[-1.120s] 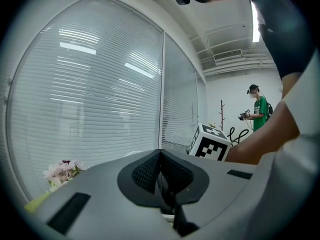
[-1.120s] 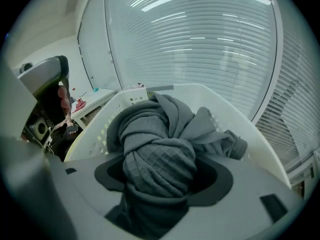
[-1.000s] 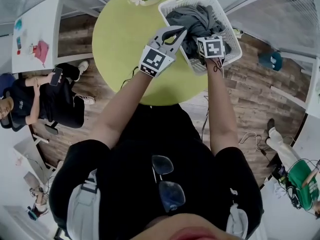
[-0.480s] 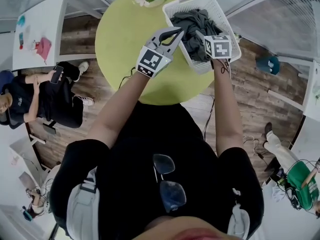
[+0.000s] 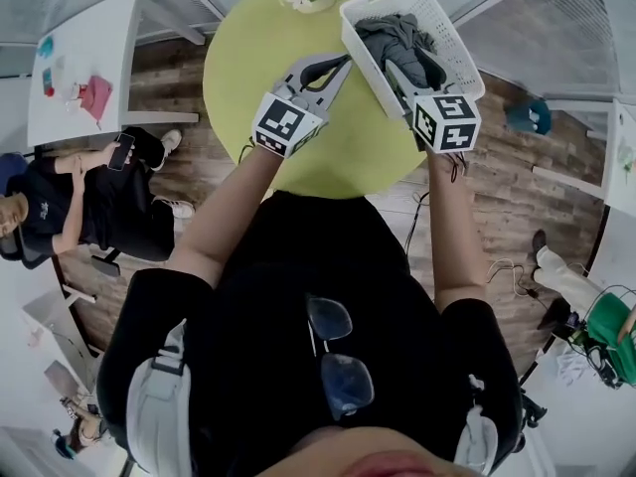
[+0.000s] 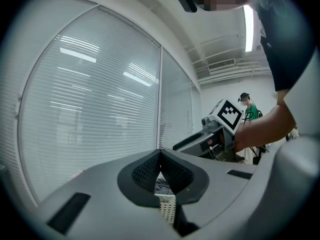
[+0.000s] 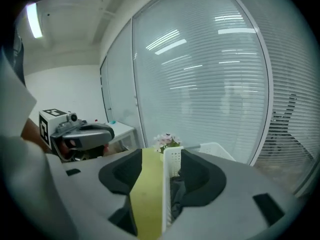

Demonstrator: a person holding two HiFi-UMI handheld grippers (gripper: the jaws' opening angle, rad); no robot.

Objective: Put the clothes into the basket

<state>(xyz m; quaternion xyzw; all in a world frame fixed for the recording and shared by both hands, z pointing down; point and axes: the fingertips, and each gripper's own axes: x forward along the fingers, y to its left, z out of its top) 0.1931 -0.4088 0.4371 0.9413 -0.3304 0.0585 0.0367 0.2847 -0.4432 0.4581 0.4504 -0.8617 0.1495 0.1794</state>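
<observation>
A round green table [image 5: 258, 58] carries a white basket [image 5: 452, 43] near its right edge, and the grey clothes [image 5: 397, 36] lie heaped inside it. The right gripper [image 5: 396, 70] hangs over the basket's near wall. Its jaws are partly apart, have just been closing, and grip nothing (the clothes sit below and beyond its fingers). The left gripper [image 5: 343, 63] is over the table just beside the basket. Its tips seem pinched together, empty and clear of the clothes.
</observation>
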